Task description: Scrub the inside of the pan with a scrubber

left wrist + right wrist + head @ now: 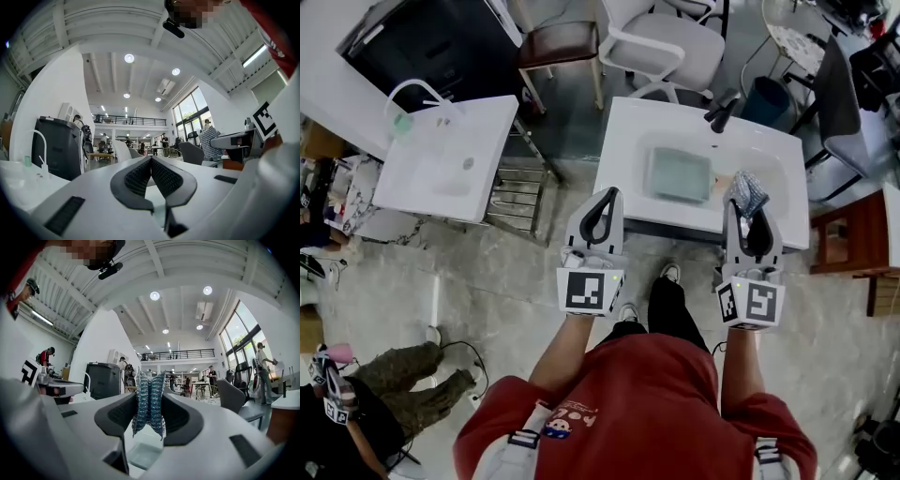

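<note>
Right tongs pinching scrubber, left tongs closed

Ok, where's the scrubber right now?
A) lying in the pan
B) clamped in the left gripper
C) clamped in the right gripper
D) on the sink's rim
C: the right gripper view shows the scrubber pinched between the jaws of the right gripper, while the left gripper is shut on nothing and the pan sits in the sink without it.

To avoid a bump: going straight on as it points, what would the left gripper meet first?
Likely nothing near: the left gripper points level, above the sink; perhaps the white chair beyond. Depth unclear.
</note>
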`<state>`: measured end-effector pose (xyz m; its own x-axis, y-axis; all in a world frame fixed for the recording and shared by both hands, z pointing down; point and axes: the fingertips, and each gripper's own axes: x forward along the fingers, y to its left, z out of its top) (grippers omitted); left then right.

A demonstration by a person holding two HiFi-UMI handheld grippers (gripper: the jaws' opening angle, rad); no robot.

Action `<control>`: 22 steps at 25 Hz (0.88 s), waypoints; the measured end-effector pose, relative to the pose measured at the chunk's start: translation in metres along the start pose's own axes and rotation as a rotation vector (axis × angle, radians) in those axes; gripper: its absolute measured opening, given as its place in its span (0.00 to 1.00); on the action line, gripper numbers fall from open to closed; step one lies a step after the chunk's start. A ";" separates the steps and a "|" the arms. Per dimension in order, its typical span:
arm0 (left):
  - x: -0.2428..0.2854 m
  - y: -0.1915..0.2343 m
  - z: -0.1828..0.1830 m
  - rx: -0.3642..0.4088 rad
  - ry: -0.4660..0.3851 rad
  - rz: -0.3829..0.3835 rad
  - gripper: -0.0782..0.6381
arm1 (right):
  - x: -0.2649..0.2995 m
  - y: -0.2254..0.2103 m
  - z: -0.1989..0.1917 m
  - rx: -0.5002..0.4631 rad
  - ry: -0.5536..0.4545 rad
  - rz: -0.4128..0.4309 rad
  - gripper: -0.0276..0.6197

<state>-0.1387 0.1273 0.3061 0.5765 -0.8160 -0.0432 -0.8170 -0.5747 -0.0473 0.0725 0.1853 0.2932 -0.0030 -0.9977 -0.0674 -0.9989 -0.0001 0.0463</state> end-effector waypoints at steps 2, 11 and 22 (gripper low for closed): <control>0.017 0.005 -0.006 0.006 0.006 0.012 0.13 | 0.019 -0.006 -0.008 0.005 0.001 0.005 0.31; 0.118 0.003 -0.003 0.062 0.000 0.066 0.13 | 0.098 -0.072 -0.024 0.022 -0.031 0.056 0.31; 0.218 -0.024 -0.005 0.118 -0.011 0.043 0.13 | 0.180 -0.134 -0.042 0.036 -0.016 0.103 0.31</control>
<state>0.0060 -0.0371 0.3023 0.5415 -0.8386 -0.0587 -0.8341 -0.5272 -0.1626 0.2077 0.0027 0.3167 -0.1063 -0.9911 -0.0803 -0.9943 0.1052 0.0179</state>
